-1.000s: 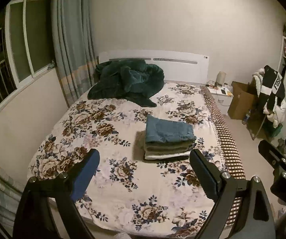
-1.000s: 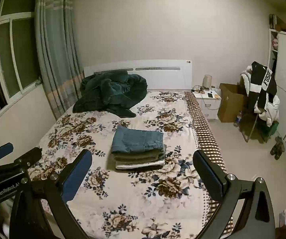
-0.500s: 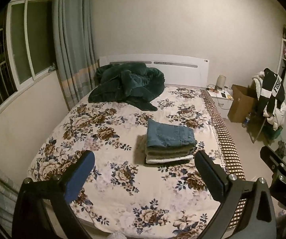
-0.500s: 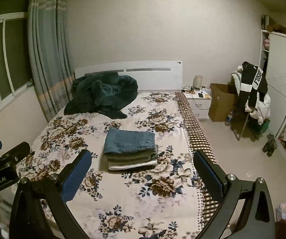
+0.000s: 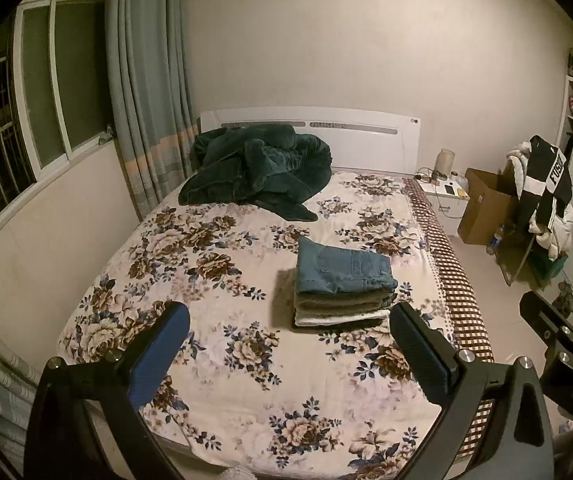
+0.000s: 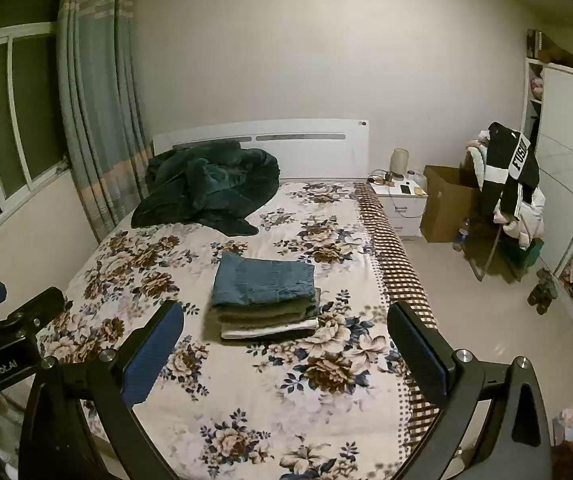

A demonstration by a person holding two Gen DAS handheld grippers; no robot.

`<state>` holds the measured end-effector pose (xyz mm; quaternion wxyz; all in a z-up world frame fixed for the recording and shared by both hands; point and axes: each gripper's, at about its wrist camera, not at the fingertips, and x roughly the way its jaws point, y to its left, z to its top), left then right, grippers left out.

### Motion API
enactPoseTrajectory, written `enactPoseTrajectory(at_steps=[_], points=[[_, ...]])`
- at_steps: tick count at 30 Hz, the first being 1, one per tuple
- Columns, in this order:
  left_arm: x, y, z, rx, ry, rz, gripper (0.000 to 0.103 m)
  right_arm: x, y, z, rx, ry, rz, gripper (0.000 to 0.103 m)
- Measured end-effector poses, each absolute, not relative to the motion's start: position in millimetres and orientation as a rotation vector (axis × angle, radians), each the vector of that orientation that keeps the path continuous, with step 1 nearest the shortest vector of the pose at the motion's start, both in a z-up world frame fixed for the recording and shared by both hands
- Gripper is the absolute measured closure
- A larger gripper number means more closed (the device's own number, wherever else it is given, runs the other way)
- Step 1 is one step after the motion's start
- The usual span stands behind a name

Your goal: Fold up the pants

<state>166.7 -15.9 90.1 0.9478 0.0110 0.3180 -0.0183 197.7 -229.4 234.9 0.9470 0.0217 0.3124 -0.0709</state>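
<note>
1. looking along the left gripper (image 5: 288, 344), the view takes in more of the bed (image 5: 214, 392) than it did a second ago: the folded pants (image 5: 342, 272) sit smaller and further off, so this gripper has drawn back and up. its fingers are spread wide and hold nothing. the blue pants lie squarely on top of a stack of folded clothes (image 5: 340, 306), on the right half of the floral sheet, well clear of the crumpled green blanket (image 5: 258, 168) near the headboard.

2. looking along the right gripper (image 6: 284, 340), the same retreat shows: the room has swung leftward in view, and more floor (image 6: 486, 320) appears than before. its fingers are likewise released, with only air between them. the folded pants (image 6: 264, 282) rest flat on the stack of folded clothes (image 6: 268, 318), edges roughly aligned; the other gripper pokes in at the left edge.

3. with both grippers empty and pulled away, the folding looks finished.
</note>
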Motion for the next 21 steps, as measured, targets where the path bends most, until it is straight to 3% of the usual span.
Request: enactPoseTrajectory(at_steps=[21], points=[[167.0,-15.1,92.8,0.02,0.66,-0.057,0.001,200.7,-226.7,233.1,0.048,0.642,-0.14,0.0]])
